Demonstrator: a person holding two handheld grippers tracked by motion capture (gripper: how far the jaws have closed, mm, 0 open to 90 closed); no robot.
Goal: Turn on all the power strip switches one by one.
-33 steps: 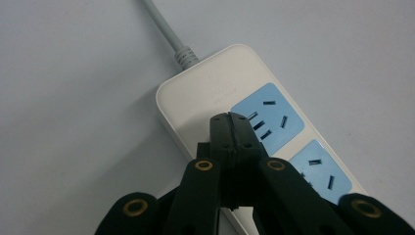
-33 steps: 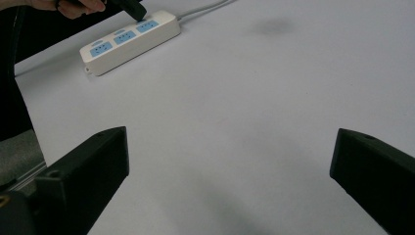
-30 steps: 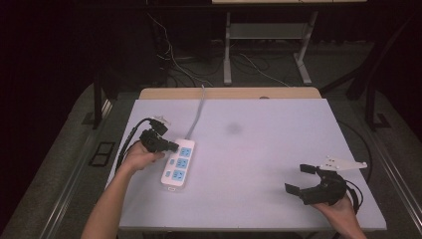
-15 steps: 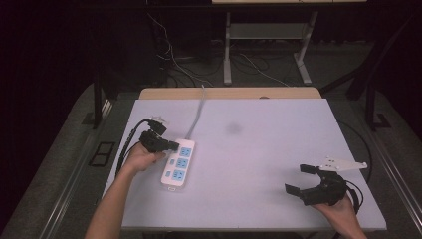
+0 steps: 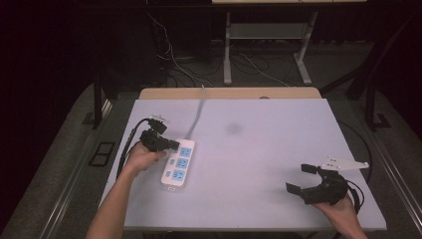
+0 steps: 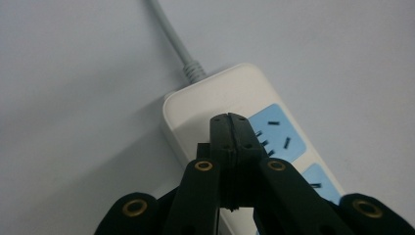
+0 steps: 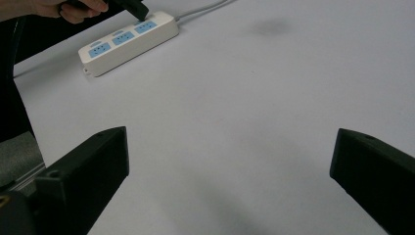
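White power strip point(image 5: 179, 162), long axis along its cord; left gripper point(image 6: 230, 128) pressed closed, empty, over cord-end socket; right gripper point(image 5: 304, 179) wide apart, empty, far off.

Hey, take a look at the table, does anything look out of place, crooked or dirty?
Only small things: a dark smudge marks the white table near its middle, and the power strip lies slightly diagonal to the table's edges. No visible damage or spills.

Barely any change. Left gripper point(image 5: 173, 145), jaws pressed together, eased a touch closer onto the far socket of the power strip point(image 5: 178, 163) near the table's left edge. Left forearm shifted slightly inward.
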